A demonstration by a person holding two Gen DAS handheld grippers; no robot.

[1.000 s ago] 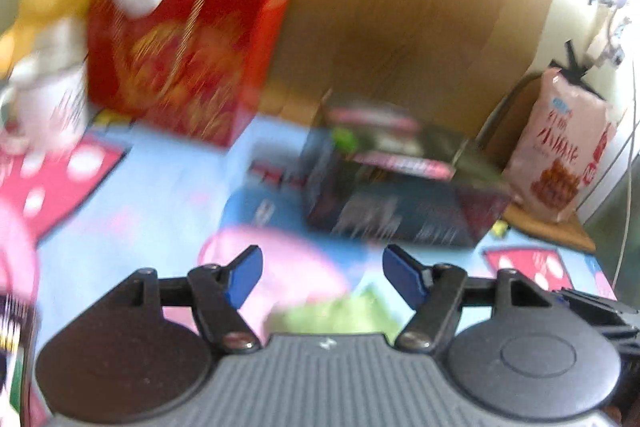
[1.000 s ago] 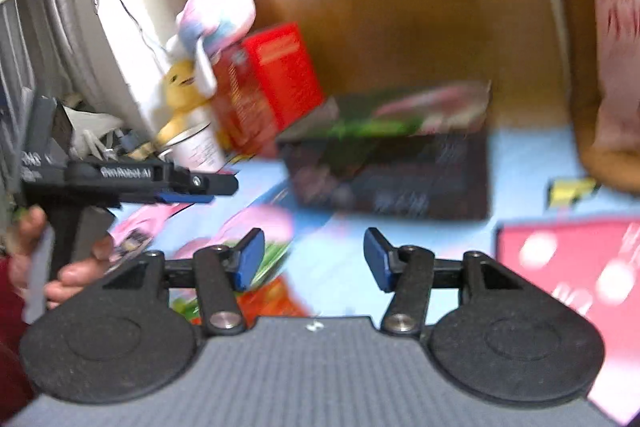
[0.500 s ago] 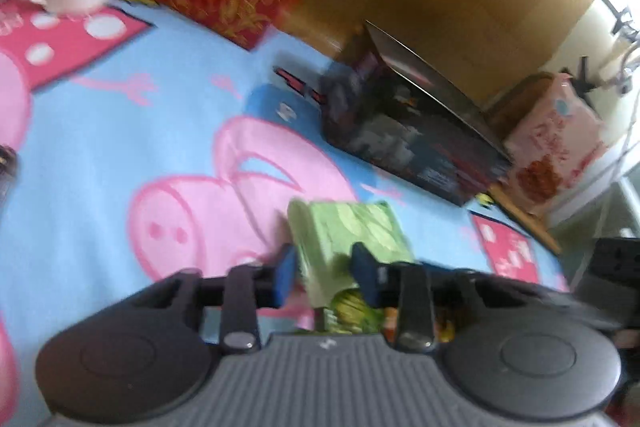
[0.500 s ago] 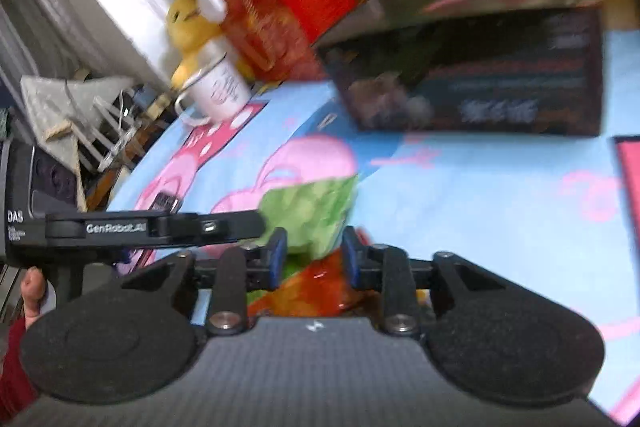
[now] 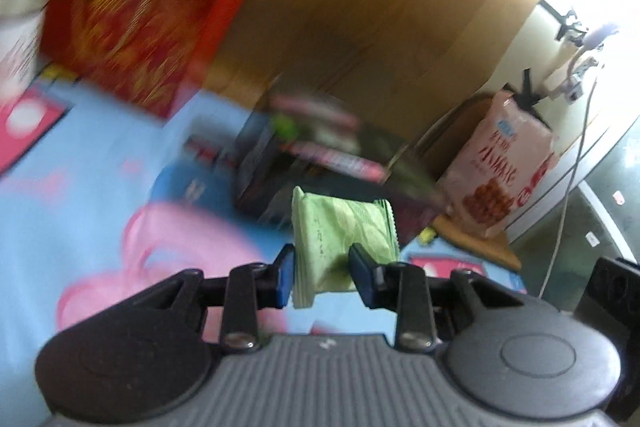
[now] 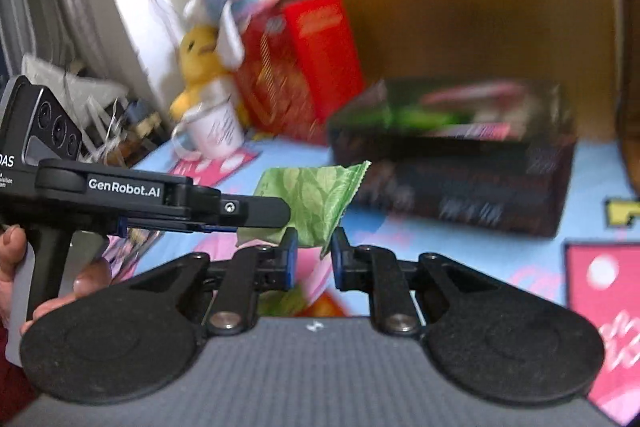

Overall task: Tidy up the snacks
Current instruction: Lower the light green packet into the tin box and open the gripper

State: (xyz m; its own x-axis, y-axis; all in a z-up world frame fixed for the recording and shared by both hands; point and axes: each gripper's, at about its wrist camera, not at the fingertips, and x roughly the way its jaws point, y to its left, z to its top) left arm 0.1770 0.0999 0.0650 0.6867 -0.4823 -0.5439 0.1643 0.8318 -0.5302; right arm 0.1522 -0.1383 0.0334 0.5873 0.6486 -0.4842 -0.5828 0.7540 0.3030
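In the left wrist view, the left gripper pinches a green snack packet between its jaws, lifted above the cartoon-print table.

In the right wrist view, the right gripper has been closing, its jaws narrow around the packet's lower corner; whether the pads press it is unclear. "GenRobot.AI" reads on the left gripper.

"GenRobot.AI" stands on the left claw's black side.
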